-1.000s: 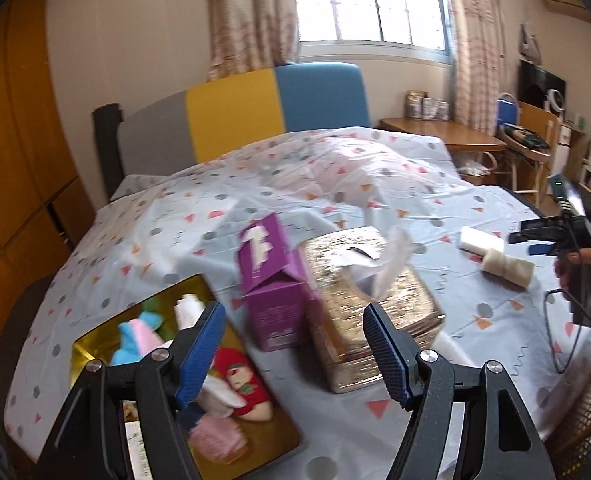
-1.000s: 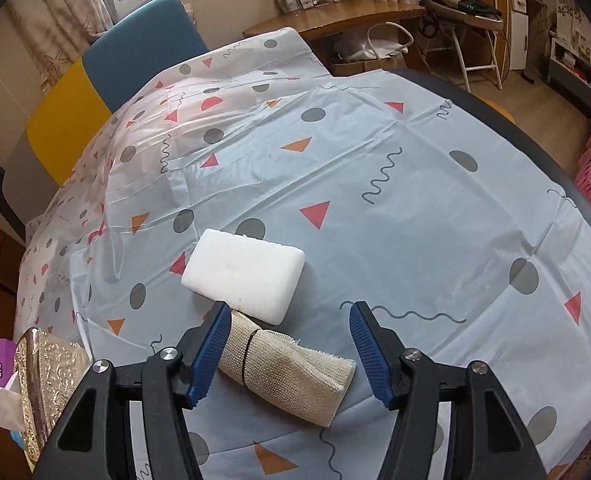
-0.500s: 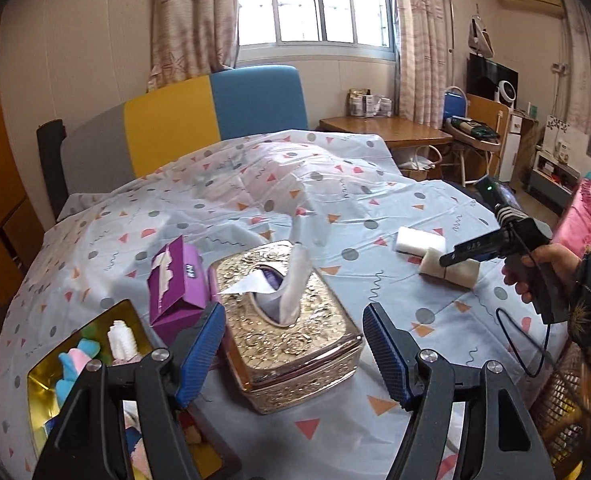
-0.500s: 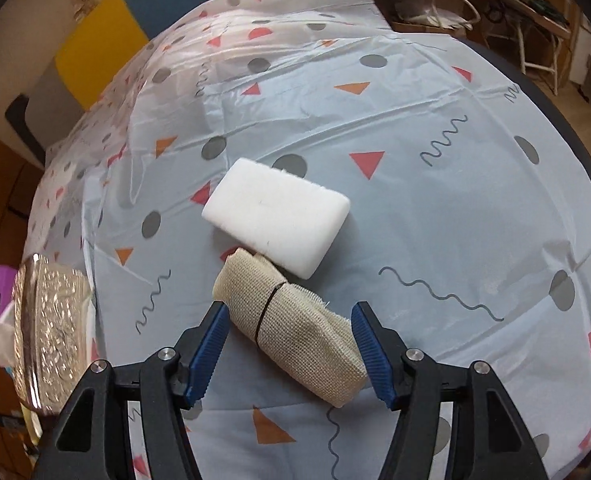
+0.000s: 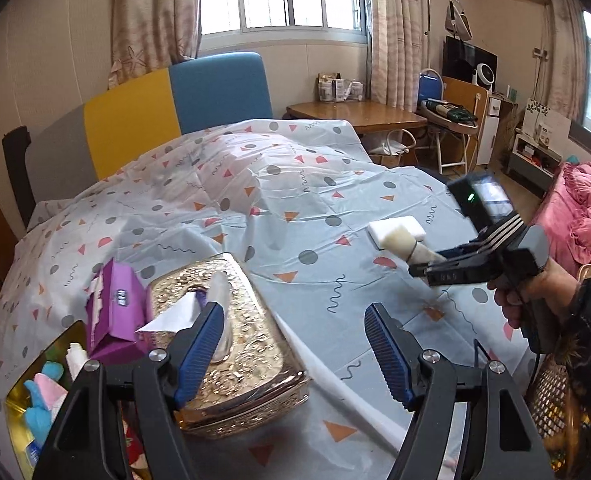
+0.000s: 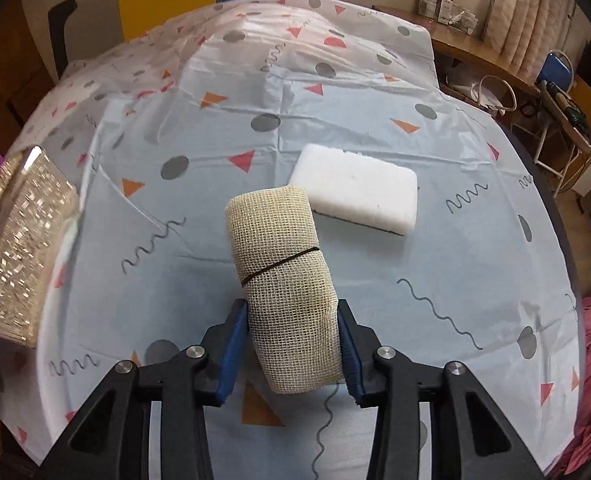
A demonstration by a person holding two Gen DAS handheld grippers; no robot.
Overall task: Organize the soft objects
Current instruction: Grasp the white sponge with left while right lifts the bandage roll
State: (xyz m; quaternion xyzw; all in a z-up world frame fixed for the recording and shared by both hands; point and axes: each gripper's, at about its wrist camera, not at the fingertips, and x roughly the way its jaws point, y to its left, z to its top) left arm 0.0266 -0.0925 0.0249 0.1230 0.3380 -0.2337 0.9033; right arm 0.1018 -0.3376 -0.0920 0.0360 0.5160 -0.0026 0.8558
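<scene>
Item: mesh roll (image 6: 285,276), beige open-weave cloth, rolled and bound at mid-length by a thin dark band.

Location: just beside the sponge (image 6: 355,194), on the near side of it, over the patterned cloth (image 6: 215,200). Whether its far end touches the cloth cannot be told. The gold box (image 6: 19,240) stands well apart to the left of the sponge.

Holder: right gripper (image 6: 293,354). Its jaws have just been closing, and both blue pads now press the roll's near end, one on each side. In the left wrist view the same gripper (image 5: 435,260) shows the roll (image 5: 401,242) sticking out toward the sponge (image 5: 395,230).

Left gripper (image 5: 295,348): spread wide, nothing between its pads, hovering over the gold box (image 5: 231,344), far from the sponge.

Handling, judged: light, soft, compressible; the weave gives the pads good purchase, so slipping seems unlikely. It dents visibly under the pads. The grip sits behind the band, toward one end, so the free end may droop or swing. A hold nearer the band would balance better and keep the layers from unrolling.

Likely destination, judged: the tray (image 5: 61,344) of soft items beyond the gold box.
</scene>
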